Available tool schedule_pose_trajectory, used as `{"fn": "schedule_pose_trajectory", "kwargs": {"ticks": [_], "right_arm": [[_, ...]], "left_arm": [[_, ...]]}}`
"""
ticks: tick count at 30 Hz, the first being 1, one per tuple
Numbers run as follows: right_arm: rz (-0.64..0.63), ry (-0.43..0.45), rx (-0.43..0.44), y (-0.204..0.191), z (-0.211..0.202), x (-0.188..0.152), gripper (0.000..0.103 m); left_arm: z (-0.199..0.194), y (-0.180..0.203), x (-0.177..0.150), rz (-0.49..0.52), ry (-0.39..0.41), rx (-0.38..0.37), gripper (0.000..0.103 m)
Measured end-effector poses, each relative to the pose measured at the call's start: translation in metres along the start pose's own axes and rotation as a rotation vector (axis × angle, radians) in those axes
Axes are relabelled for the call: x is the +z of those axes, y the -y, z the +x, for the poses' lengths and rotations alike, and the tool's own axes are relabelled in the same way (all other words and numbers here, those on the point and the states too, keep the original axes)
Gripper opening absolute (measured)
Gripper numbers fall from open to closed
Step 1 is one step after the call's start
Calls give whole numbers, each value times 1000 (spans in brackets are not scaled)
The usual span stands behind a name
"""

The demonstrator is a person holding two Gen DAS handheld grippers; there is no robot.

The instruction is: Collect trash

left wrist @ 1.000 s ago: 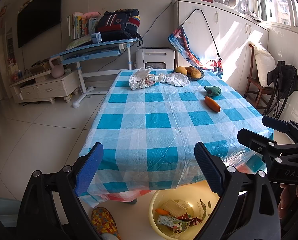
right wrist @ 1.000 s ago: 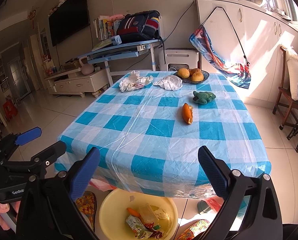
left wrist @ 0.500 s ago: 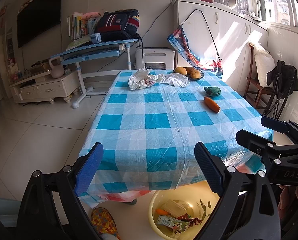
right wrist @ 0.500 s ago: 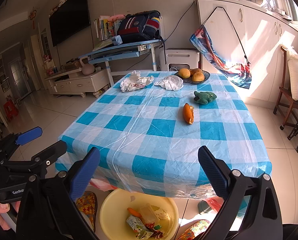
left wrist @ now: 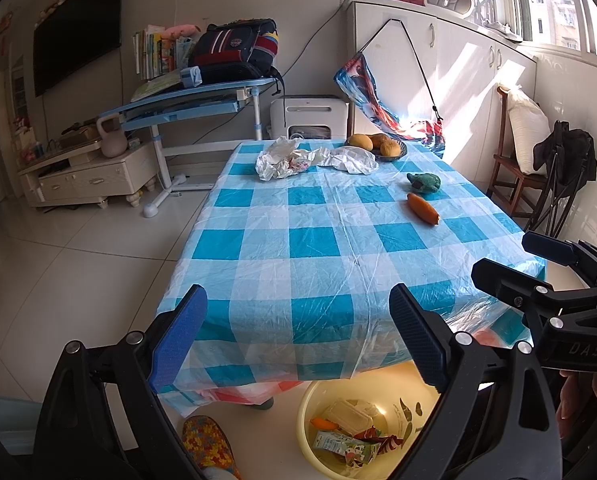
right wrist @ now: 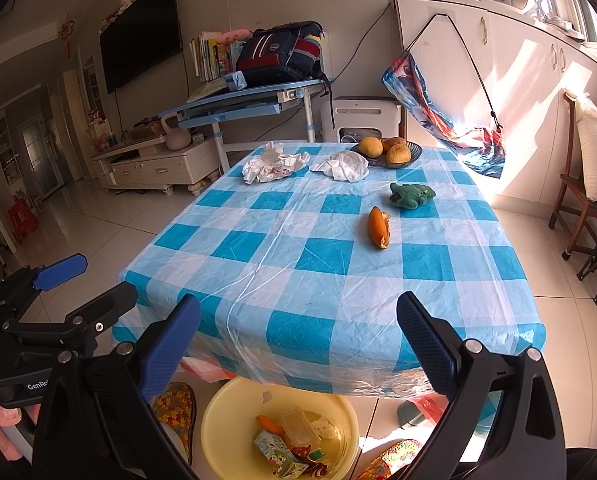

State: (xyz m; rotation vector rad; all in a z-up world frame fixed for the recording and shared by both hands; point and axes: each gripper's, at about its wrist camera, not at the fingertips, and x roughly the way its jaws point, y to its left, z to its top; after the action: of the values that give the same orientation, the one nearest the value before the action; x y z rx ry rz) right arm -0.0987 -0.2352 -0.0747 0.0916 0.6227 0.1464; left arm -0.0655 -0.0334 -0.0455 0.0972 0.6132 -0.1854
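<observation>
A yellow basin (left wrist: 310, 408) (right wrist: 218, 424) on the floor under the table's near edge holds a carton, a clear box and wrappers. On the blue-checked table (left wrist: 310, 240) (right wrist: 322, 256) lie an orange peel (left wrist: 422, 209) (right wrist: 378, 227), a crumpled plastic bag (left wrist: 276, 160) (right wrist: 264, 166) and a white crumpled tissue (left wrist: 352, 158) (right wrist: 344, 164). My left gripper (left wrist: 298, 340) is open and empty, held short of the table's near edge. My right gripper (right wrist: 298, 344) is open and empty, beside it to the right.
A green toy frog (left wrist: 424, 182) (right wrist: 412, 196) and a plate of fruit (left wrist: 378, 146) (right wrist: 390, 150) stand at the far right of the table. A chair (left wrist: 514, 176) is to the right, a blue desk (left wrist: 194, 104) behind. Patterned slippers (left wrist: 206, 440) lie by the basin.
Both views have shifted only slightly; both grippers stay open and empty.
</observation>
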Motion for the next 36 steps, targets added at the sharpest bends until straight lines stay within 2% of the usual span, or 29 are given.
{"fn": "schedule_pose_trajectory", "kwargs": {"ticks": [30,36], "right_arm": [[1,1,1,2,2,-1,94],[22,-5,15,-1,2,9,94]], "left_arm": [[-1,4,3,-3,4,-5,89],[-1,-7,20,-72,4,-56,89]]}}
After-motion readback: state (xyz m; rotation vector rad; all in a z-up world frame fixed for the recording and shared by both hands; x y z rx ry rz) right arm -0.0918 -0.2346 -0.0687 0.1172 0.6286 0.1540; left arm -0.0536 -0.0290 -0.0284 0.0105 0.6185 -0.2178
